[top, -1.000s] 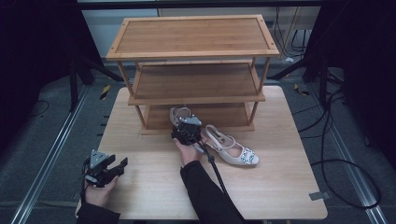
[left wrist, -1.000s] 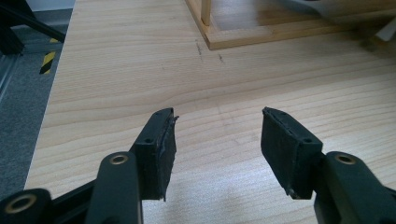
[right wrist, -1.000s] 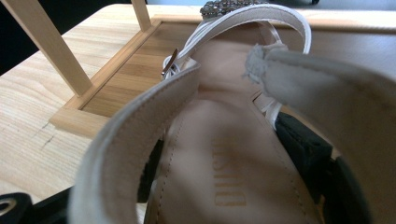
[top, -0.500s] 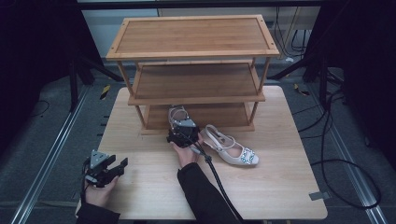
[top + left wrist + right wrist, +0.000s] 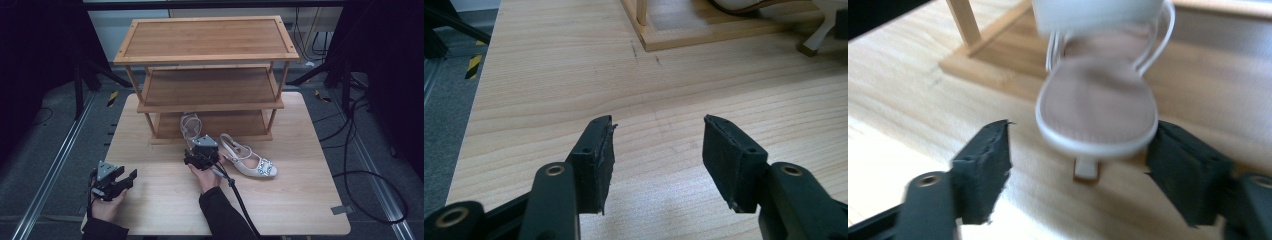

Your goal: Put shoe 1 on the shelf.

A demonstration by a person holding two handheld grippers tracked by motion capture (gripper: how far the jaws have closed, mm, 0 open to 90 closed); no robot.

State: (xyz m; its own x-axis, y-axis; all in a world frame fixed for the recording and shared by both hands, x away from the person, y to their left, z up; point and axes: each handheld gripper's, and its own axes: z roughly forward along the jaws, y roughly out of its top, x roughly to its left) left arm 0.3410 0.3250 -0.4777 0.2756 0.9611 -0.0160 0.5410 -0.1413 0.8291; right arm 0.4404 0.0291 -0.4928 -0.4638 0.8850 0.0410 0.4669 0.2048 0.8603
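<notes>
The right hand-held gripper (image 5: 1080, 165) has drawn back from the shoe (image 5: 1096, 107) – jaws just closing, still open, none gripped – released on the rack (image 5: 212, 131).

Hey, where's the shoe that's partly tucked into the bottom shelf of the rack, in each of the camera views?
High view: the tucked shoe sits center, on the rack's bottom shelf, just beyond the right gripper.
Left gripper view: its pale edge is at the top, right of center.
Right gripper view: its heel end is center, between the open jaws.
Shared landmark: the rack's bottom shelf.
</notes>
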